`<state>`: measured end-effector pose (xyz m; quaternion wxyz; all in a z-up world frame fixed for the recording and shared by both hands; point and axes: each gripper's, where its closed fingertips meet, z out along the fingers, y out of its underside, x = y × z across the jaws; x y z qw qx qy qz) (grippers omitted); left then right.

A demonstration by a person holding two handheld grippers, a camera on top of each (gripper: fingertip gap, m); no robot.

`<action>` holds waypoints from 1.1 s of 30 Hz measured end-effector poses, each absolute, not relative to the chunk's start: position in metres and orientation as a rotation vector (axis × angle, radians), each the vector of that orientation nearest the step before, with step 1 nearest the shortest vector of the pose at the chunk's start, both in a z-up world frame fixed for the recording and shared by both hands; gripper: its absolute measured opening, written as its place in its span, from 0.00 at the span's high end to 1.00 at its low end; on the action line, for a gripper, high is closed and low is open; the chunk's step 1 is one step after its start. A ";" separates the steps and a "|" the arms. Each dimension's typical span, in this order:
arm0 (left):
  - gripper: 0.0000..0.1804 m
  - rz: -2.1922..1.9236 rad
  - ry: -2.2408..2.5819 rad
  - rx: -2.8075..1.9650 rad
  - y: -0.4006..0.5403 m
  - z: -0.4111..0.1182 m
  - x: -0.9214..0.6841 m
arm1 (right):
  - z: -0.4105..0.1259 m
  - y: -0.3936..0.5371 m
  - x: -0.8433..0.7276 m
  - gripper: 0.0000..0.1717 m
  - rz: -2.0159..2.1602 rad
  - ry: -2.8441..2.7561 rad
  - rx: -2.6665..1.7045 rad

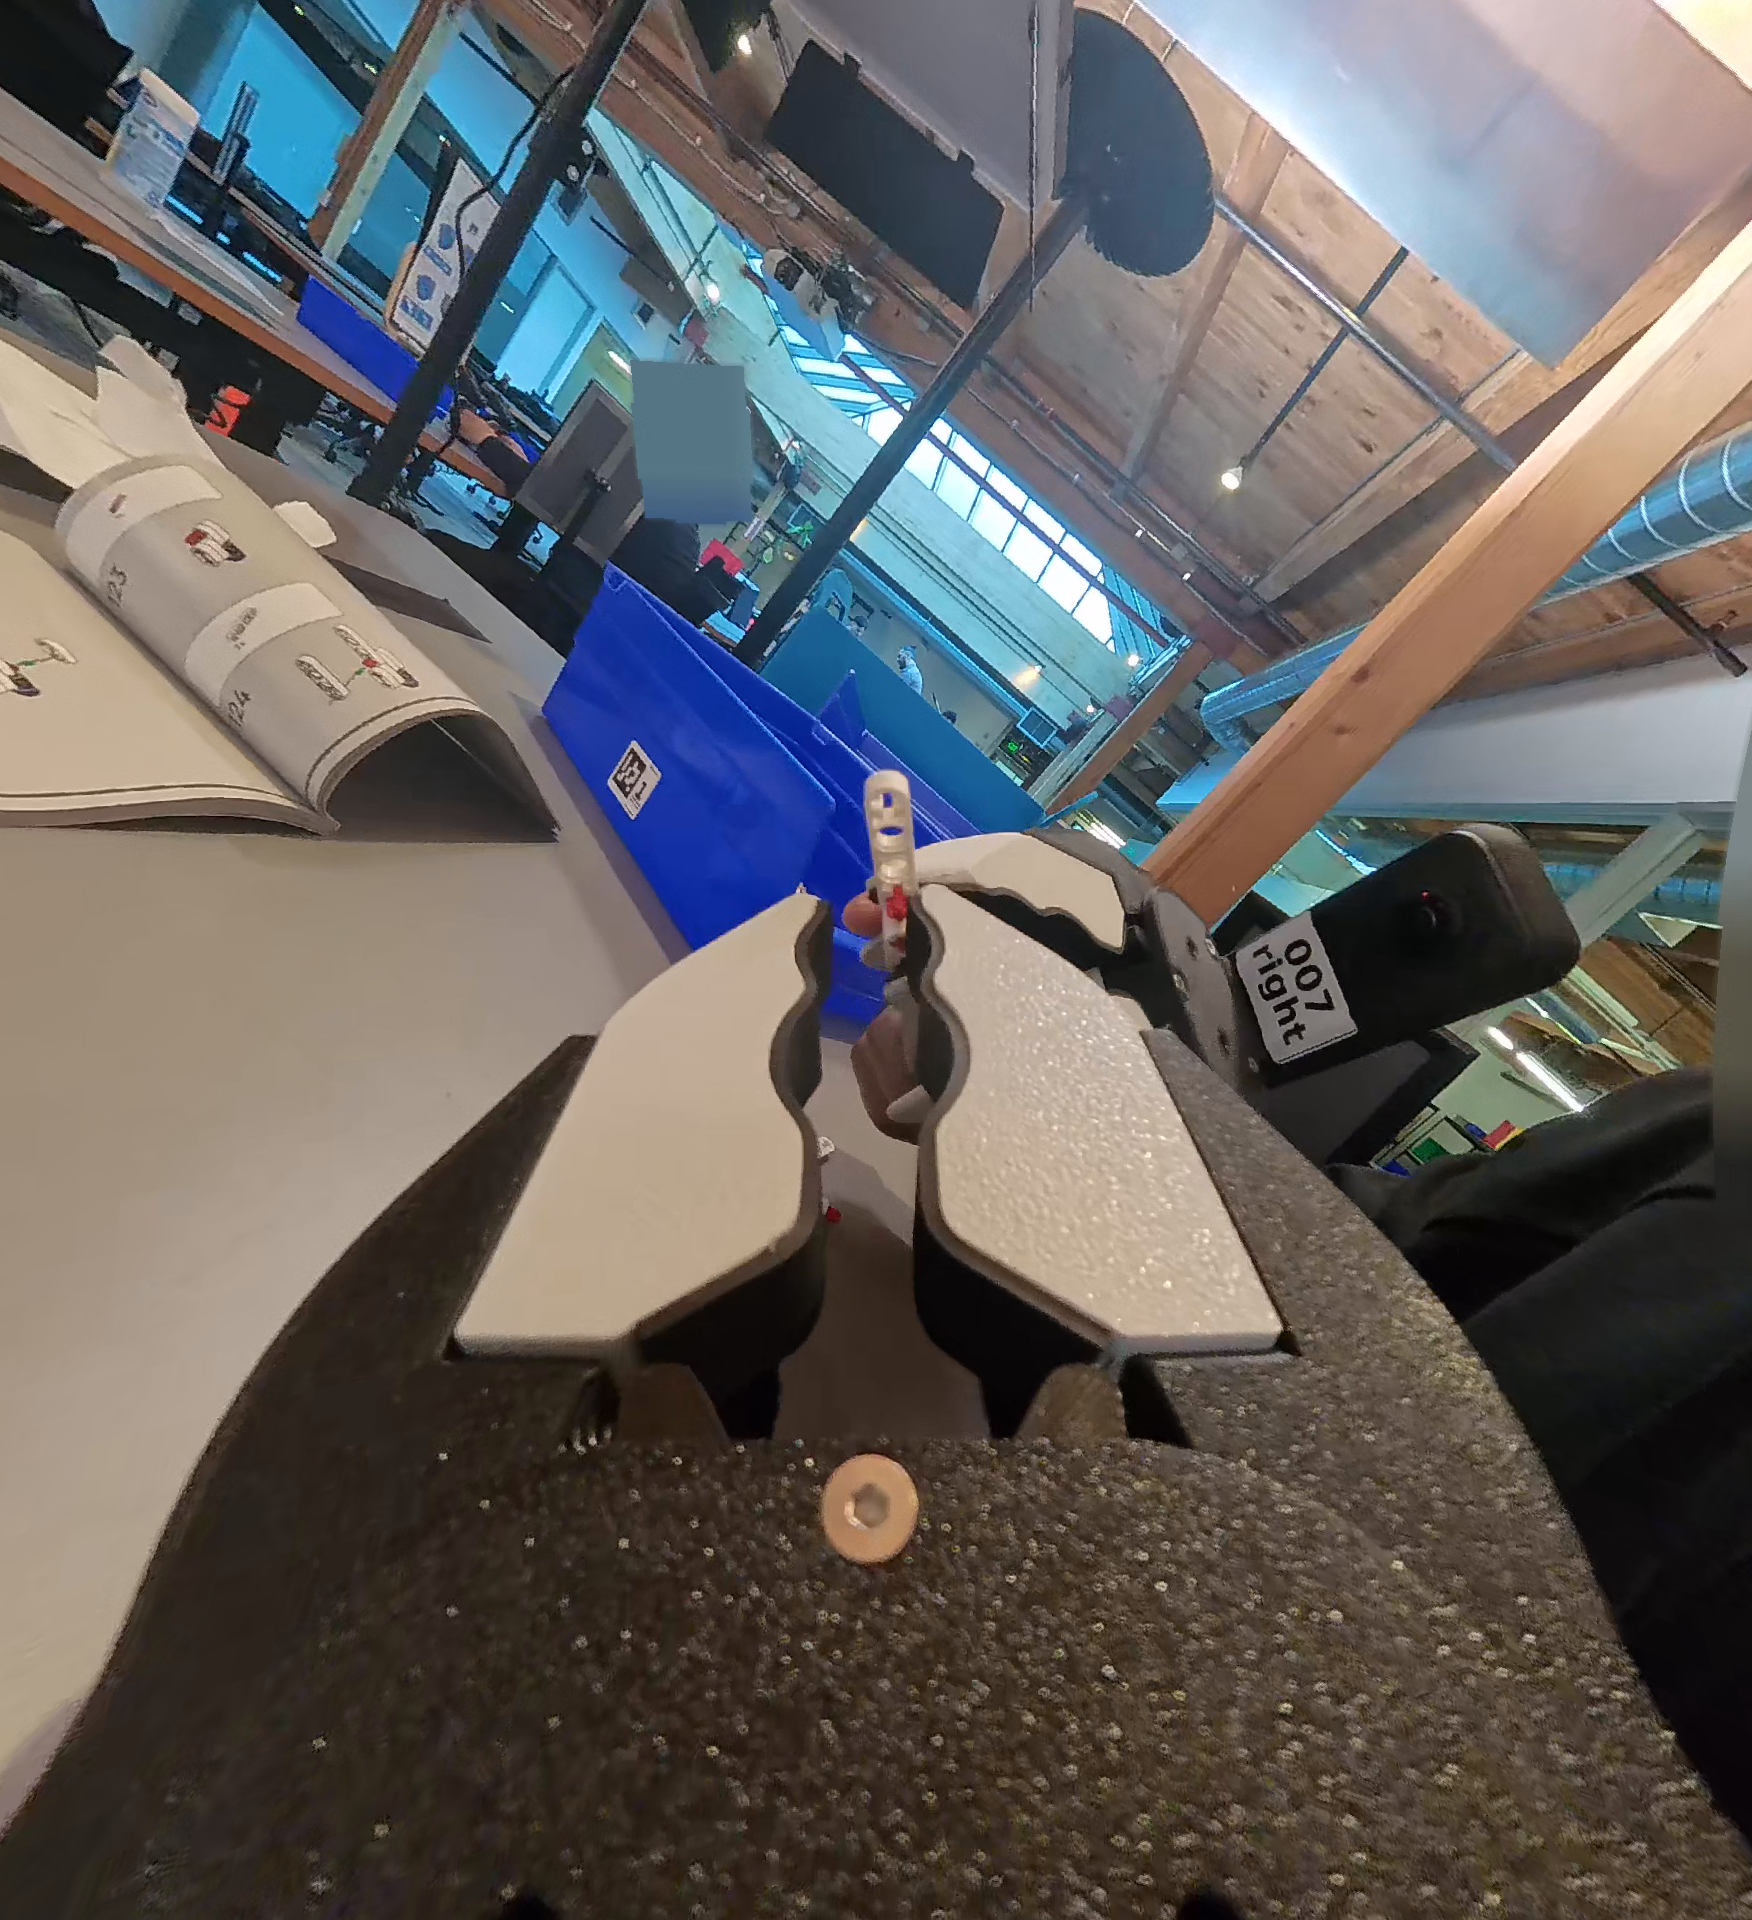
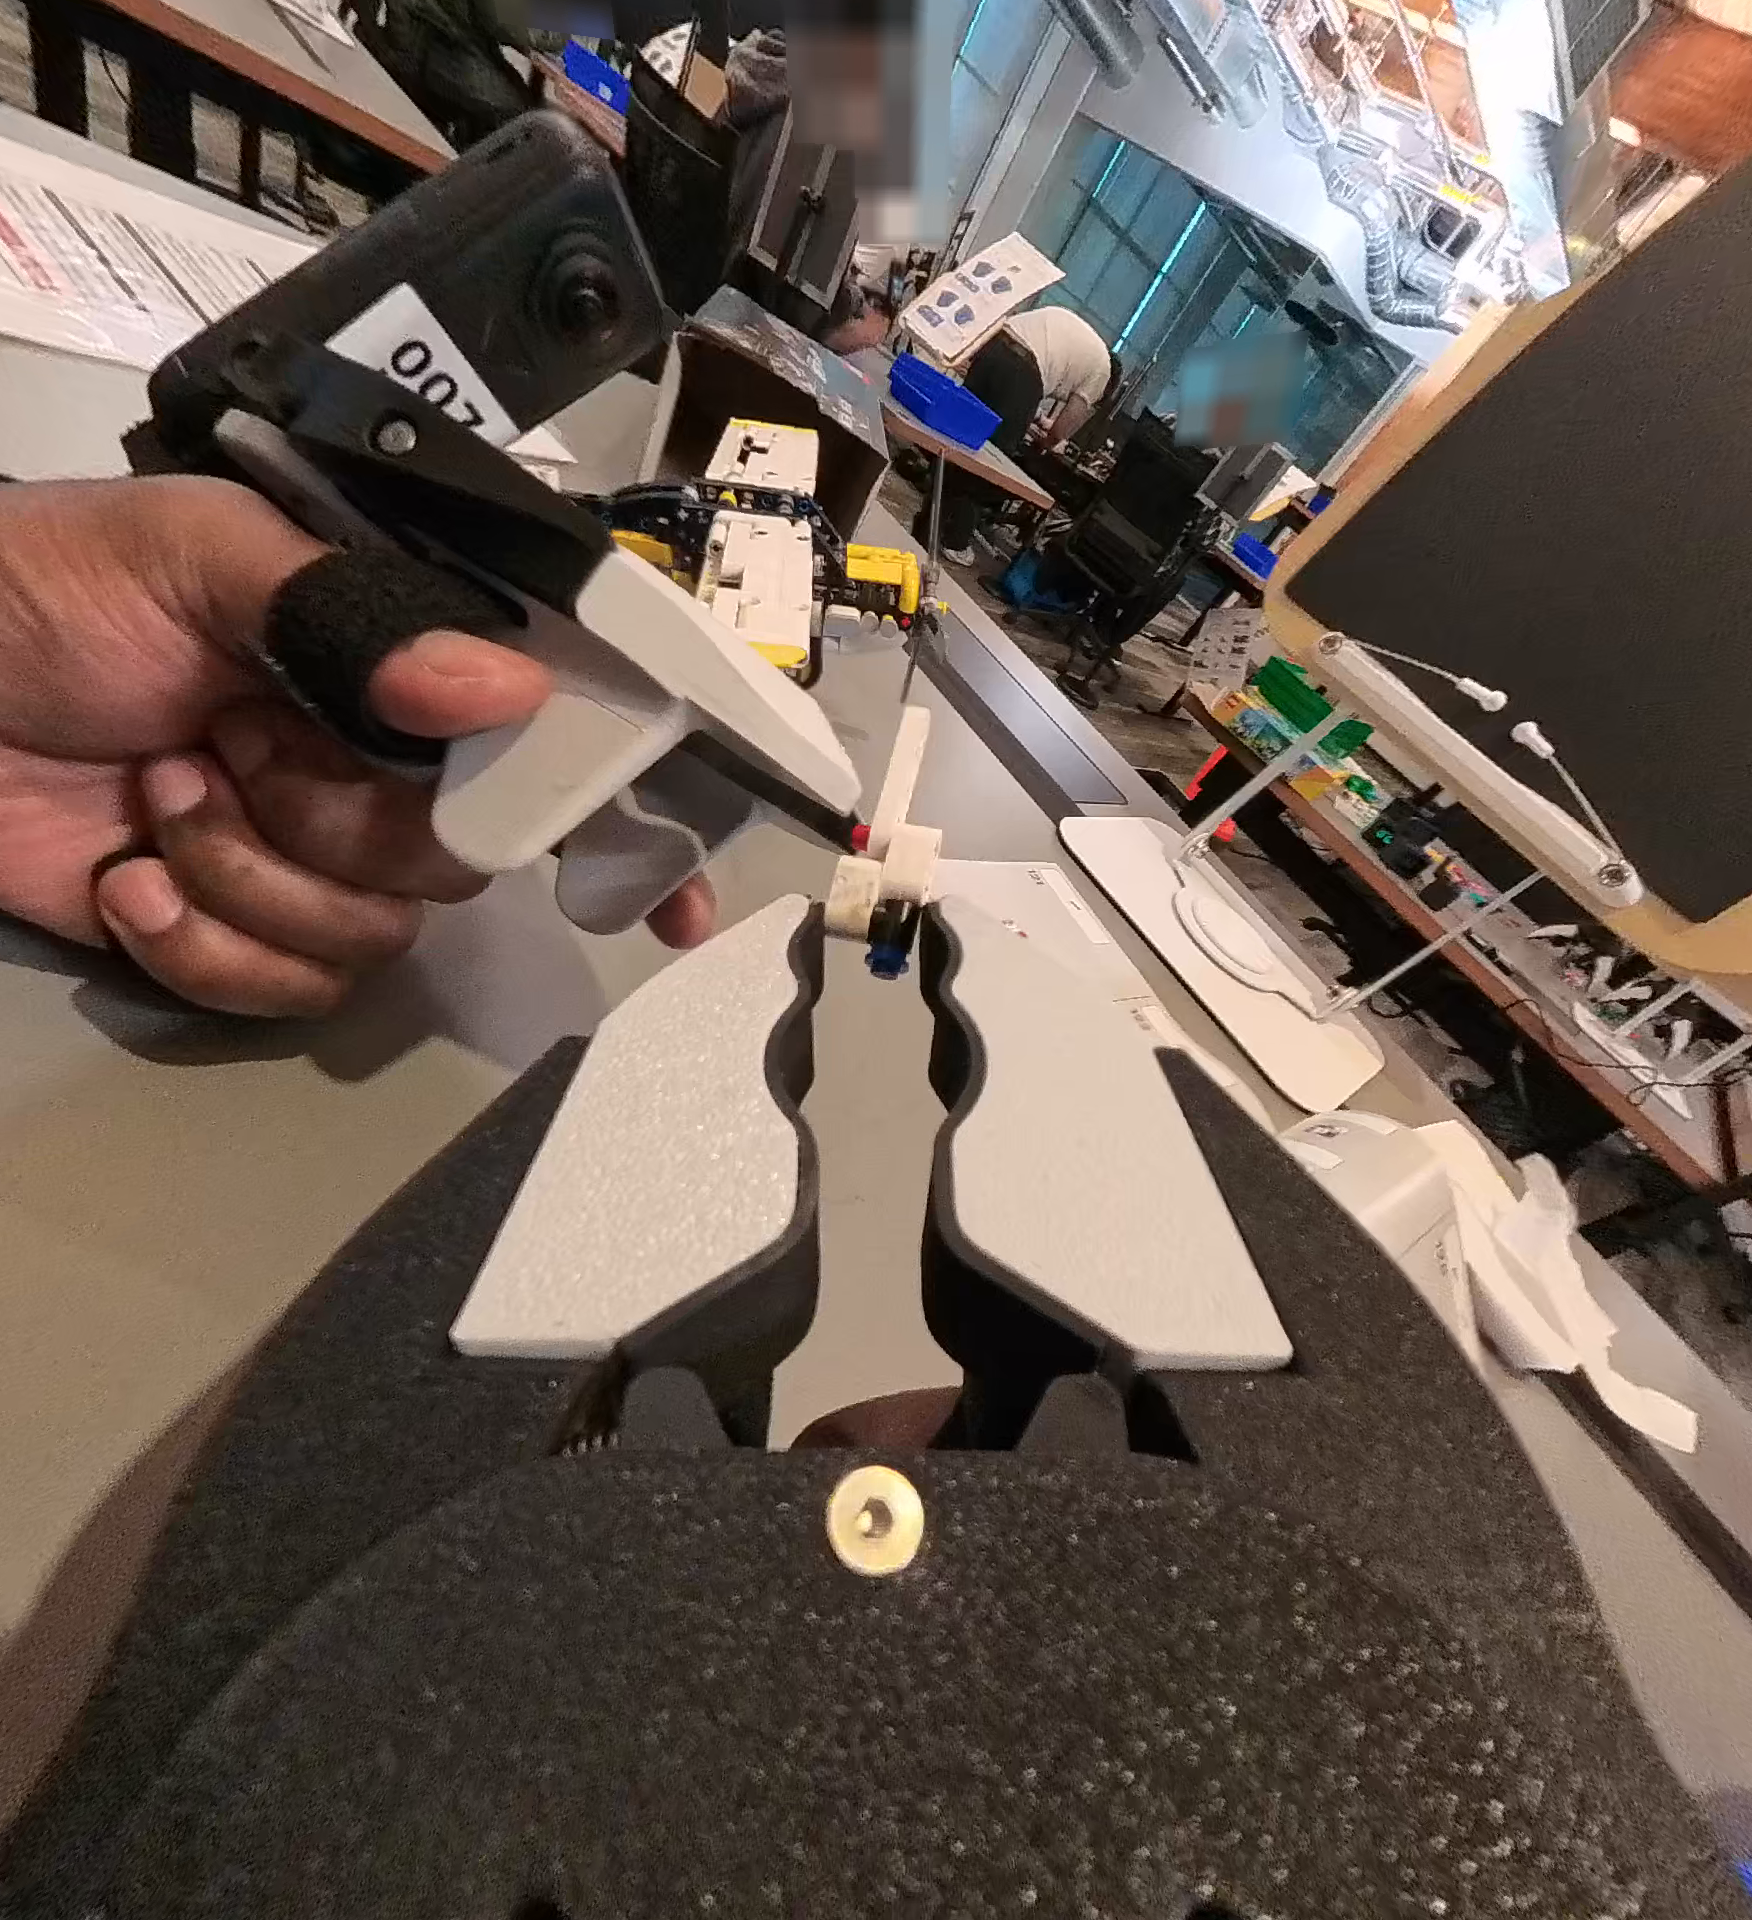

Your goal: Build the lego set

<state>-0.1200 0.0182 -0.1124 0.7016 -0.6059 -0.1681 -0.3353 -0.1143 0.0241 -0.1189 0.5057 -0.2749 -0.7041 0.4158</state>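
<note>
My right gripper (image 2: 872, 920) is shut on a small white brick assembly (image 2: 867, 891) with a blue pin (image 2: 884, 951) underneath. It holds the assembly above the grey table (image 2: 124, 1195). A white holed beam (image 2: 903, 774) rises from the assembly, with a red pin (image 2: 859, 834) at its base. In the left wrist view the beam (image 1: 890, 831) and red pin (image 1: 894, 912) stand between my left gripper's (image 1: 872, 935) tips. They sit close to the right pad, with a clear gap to the left pad, so this gripper is open. The right wrist view shows the left gripper (image 2: 830, 816) with its tip at the red pin.
An open instruction booklet (image 1: 176, 665) lies at the left and blue bins (image 1: 706, 769) stand behind. A yellow and white brick model (image 2: 763, 561) sits farther back on the table. A white stand base (image 2: 1225, 956) and torn paper (image 2: 1537, 1278) lie at the right. A hand (image 2: 176, 727) holds the left gripper. The grippers are tip to tip, or close to it.
</note>
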 end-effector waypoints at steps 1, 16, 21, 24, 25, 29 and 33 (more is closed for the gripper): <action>0.93 -0.751 -0.372 -1.351 0.018 -0.112 -0.119 | -0.119 0.024 -0.114 0.90 1.015 -1.699 -0.674; 0.92 -0.533 -0.374 -1.497 0.021 -0.127 -0.126 | -0.192 0.040 -0.104 0.91 0.912 -2.060 -1.121; 0.92 -0.477 -0.310 -1.495 0.023 -0.125 -0.120 | -0.223 0.049 -0.096 0.91 0.837 -2.176 -1.274; 0.92 -0.441 -0.295 -1.438 0.024 -0.119 -0.121 | -0.232 0.048 -0.094 0.89 0.823 -2.220 -1.295; 0.92 -0.431 -0.297 -1.411 0.024 -0.116 -0.122 | -0.232 0.048 -0.093 0.89 0.825 -2.221 -1.291; 0.94 -0.425 -0.243 -1.315 0.026 -0.103 -0.116 | -0.224 0.049 -0.088 0.85 0.853 -2.216 -1.262; 1.00 -0.402 -0.179 -1.248 0.028 -0.088 -0.107 | -0.216 0.065 -0.072 0.83 0.848 -2.192 -1.262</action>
